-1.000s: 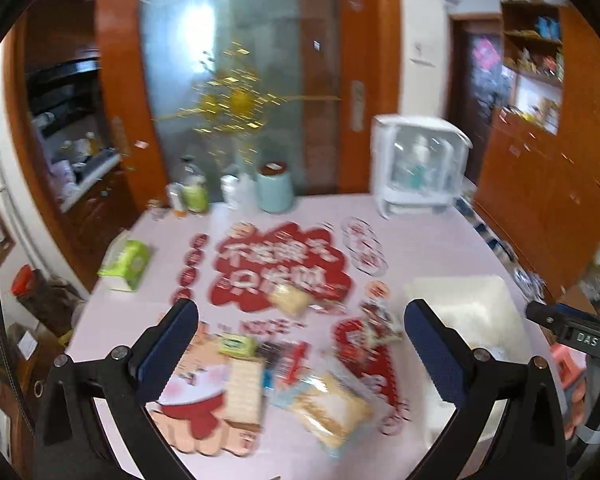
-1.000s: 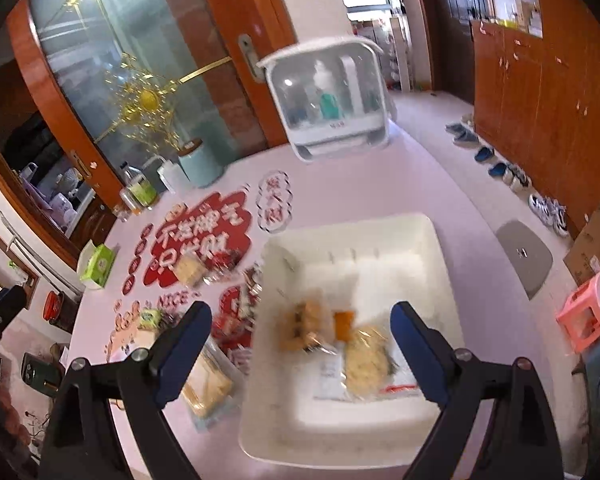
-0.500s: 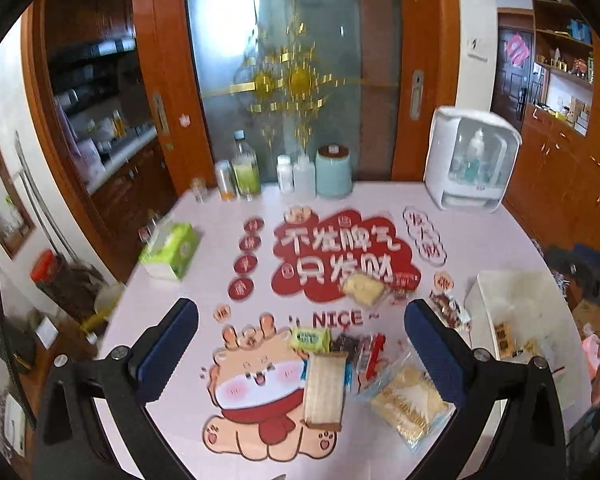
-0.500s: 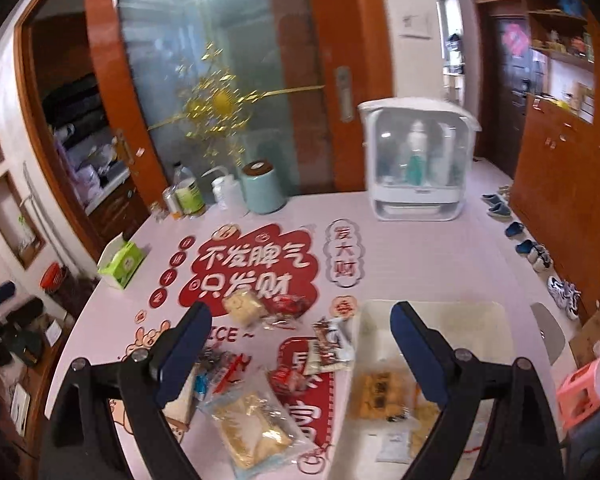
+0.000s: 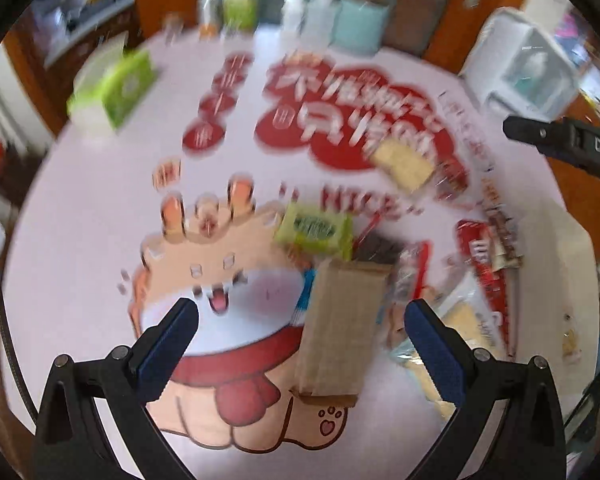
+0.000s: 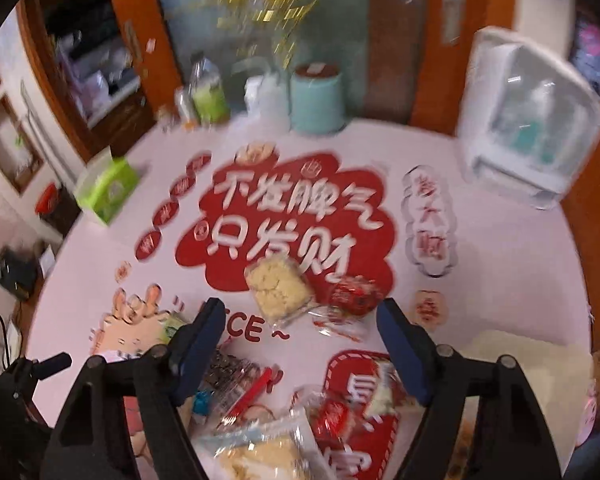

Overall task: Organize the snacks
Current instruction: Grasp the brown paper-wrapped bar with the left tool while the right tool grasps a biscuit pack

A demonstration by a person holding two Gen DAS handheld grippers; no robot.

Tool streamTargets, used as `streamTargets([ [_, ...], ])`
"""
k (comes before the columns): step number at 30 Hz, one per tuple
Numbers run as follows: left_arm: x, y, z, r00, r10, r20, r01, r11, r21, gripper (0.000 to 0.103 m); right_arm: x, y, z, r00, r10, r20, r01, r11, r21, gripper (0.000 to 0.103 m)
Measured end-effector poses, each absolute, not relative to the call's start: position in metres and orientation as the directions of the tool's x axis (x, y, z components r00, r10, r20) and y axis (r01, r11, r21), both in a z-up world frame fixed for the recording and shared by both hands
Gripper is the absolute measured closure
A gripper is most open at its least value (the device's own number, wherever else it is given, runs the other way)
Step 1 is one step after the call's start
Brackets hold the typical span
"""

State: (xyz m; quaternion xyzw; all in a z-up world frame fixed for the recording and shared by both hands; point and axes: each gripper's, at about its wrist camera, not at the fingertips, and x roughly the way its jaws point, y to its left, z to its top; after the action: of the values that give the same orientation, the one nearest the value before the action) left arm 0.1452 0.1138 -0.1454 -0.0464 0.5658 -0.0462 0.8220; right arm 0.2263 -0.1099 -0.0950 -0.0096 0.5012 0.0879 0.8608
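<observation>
Snack packets lie scattered on the pink printed table. In the left wrist view my left gripper point(image 5: 300, 332) is open and empty, low over a long tan packet point(image 5: 340, 324); a green packet point(image 5: 314, 230) and a pale cracker packet point(image 5: 402, 162) lie beyond. In the right wrist view my right gripper point(image 6: 300, 336) is open and empty above a clear bag of yellow crackers point(image 6: 278, 286) and a red packet point(image 6: 356, 296). A larger clear cracker bag point(image 6: 260, 456) lies below. The white bin point(image 6: 512, 346) shows at the lower right.
A green tissue box point(image 6: 106, 190), bottles point(image 6: 208, 94) and a teal canister point(image 6: 318, 102) stand at the table's far edge. A white cabinet with a clear door point(image 6: 532, 128) stands at the far right. Wooden doors lie behind.
Both grippers have dropped lower and closer to the snacks. The left now hovers over the tan packet. The right has swung left, away from the white bin, toward the cracker bag.
</observation>
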Motion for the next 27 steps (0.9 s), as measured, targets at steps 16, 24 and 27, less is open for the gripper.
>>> streamTargets([
  [16,0.157,0.086,-0.216,0.232,-0.129,-0.964,0.041,0.992,-0.123,0.001,0.304,-0.065,-0.214,0.272,0.116,-0.955,-0.326,0.945,0.022,0.025],
  [24,0.158,0.072,-0.228,0.240,-0.068,-0.968,0.033,0.998,-0.062,0.028,0.294,-0.062,-0.223,0.235,0.110,-0.966,-0.306,0.952,0.034,0.041],
  [27,0.158,0.071,-0.226,0.253,-0.072,-0.965,0.044,0.997,-0.063,0.047,0.287,-0.066,-0.220,0.229,0.114,-0.967,-0.281,0.959,0.046,0.041],
])
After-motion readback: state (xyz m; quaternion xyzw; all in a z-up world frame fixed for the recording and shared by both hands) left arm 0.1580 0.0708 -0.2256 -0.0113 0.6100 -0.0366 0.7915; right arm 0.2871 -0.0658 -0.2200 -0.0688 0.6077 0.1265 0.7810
